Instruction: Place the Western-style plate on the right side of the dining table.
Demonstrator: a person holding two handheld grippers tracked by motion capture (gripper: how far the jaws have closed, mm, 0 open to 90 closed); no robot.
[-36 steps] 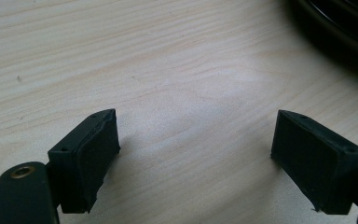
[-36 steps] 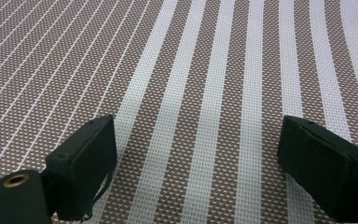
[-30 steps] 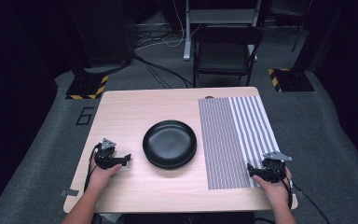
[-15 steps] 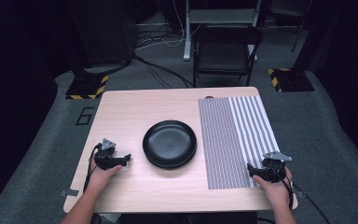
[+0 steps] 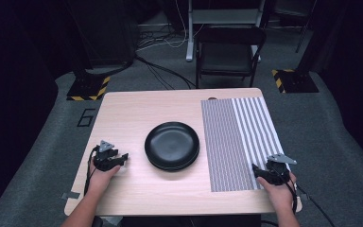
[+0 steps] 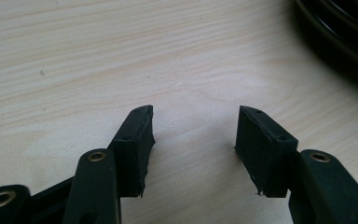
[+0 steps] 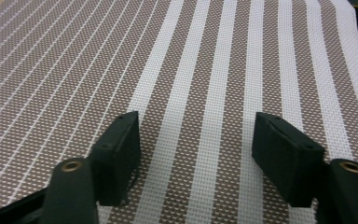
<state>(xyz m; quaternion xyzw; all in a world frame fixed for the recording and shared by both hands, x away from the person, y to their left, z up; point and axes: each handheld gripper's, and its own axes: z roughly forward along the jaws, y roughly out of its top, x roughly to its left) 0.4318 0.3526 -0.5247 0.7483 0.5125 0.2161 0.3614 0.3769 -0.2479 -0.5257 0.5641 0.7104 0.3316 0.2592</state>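
A black plate (image 5: 172,144) lies in the middle of the light wooden table (image 5: 137,113), and its rim also shows in the left gripper view (image 6: 340,32). A brown-and-white striped placemat (image 5: 238,142) covers the table's right part. My left gripper (image 5: 122,158) rests on the wood left of the plate and points toward it. Its jaws (image 6: 196,112) have just been closing, stand apart, and hold nothing. My right gripper (image 5: 256,171) sits at the placemat's near right corner. Its jaws (image 7: 196,116) have just been closing over the mat (image 7: 191,56), apart and empty.
A dark folding chair (image 5: 229,52) stands behind the table's far edge. Cables run over the grey floor (image 5: 165,71). Yellow-black striped stand feet sit at the far left (image 5: 87,87) and far right (image 5: 293,80). A strip of tape (image 5: 71,195) sticks at the table's near left corner.
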